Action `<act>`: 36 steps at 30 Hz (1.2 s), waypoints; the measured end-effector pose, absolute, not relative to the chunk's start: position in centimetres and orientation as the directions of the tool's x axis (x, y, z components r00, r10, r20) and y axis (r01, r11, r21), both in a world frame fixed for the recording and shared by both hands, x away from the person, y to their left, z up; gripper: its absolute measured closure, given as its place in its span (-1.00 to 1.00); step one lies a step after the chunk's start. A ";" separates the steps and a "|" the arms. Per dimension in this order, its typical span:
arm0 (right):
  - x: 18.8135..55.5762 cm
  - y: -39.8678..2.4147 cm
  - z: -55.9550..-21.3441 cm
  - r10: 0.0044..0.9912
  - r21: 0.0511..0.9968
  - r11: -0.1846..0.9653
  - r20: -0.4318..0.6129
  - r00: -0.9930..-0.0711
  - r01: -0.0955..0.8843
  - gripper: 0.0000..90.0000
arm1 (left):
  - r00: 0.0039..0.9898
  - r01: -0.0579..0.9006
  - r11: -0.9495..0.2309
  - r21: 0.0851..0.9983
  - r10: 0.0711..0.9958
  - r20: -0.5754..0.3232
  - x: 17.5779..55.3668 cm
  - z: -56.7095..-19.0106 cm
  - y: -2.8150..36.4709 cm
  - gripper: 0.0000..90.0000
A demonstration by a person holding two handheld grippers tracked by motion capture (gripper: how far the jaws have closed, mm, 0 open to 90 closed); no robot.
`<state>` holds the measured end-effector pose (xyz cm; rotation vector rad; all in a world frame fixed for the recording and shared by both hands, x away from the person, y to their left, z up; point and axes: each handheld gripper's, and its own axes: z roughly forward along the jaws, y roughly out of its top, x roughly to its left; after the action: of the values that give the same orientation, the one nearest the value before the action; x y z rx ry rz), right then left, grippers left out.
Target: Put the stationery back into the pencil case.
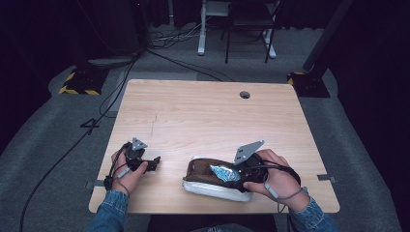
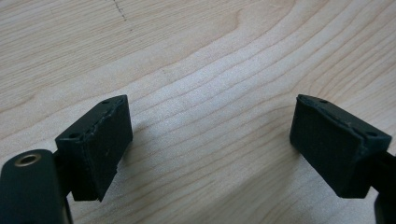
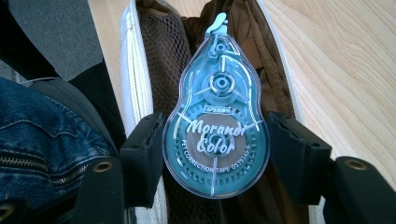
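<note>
The right gripper (image 3: 215,154) clasps the teal correction tape dispenser (image 3: 216,116) across its wide round end, over the open brown pouch (image 1: 212,179); light, rigid, slick plastic, so squeeze the flat flanks; the left gripper (image 2: 210,140) rests released.

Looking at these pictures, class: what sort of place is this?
Probably a recording studio or lab: a lone wooden table ringed by black curtains, cables trailing over grey carpet, and stand bases with hazard stripes.
</note>
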<state>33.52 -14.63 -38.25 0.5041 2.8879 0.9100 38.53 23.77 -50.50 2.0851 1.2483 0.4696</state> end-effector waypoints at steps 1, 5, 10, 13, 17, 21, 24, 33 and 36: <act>33.5 -14.6 -38.3 0.331 0.567 0.772 0.029 -0.943 0.288 -0.11 | 0.481 0.642 -0.331 0.692 0.876 -0.026 38.5 -50.5 23.8 -0.71; 33.6 -14.5 -38.5 0.323 0.569 0.776 0.010 -0.946 0.271 -0.12 | 0.481 0.642 -0.332 0.692 0.876 -0.026 38.5 -50.5 23.8 -0.71; 33.6 -14.2 -38.7 0.319 0.571 0.780 -0.012 -0.948 0.255 -0.12 | 0.482 0.641 -0.332 0.692 0.876 -0.026 38.5 -50.5 23.8 -0.71; 33.6 -14.2 -38.8 0.307 0.568 0.788 -0.030 -0.951 0.236 -0.12 | 0.482 0.642 -0.332 0.692 0.876 -0.026 38.5 -50.5 23.8 -0.71; 33.6 -14.1 -39.0 0.309 0.577 0.783 -0.040 -0.950 0.231 -0.24 | 0.481 0.642 -0.332 0.692 0.876 -0.027 38.5 -50.5 23.8 -0.71; 33.5 -14.1 -38.9 0.315 0.585 0.776 -0.036 -0.948 0.235 -0.24 | 0.484 0.641 -0.335 0.691 0.874 -0.026 38.6 -50.5 23.7 -0.71; 33.4 -14.2 -38.9 0.319 0.586 0.774 -0.034 -0.947 0.240 -0.24 | 0.486 0.640 -0.335 0.692 0.874 -0.026 38.6 -50.5 23.7 -0.71; 33.5 -15.4 -37.6 0.359 0.642 0.726 -0.048 -0.932 0.246 -0.21 | 0.486 0.640 -0.334 0.692 0.873 -0.028 38.6 -50.5 23.7 -0.71; 33.6 -16.2 -36.9 0.387 0.670 0.698 -0.057 -0.920 0.252 -0.21 | 0.486 0.640 -0.334 0.692 0.873 -0.027 38.6 -50.5 23.7 -0.71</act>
<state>33.61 -16.23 -36.90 0.5163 2.7133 1.0276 38.63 23.70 -50.51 2.0867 1.2422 0.4663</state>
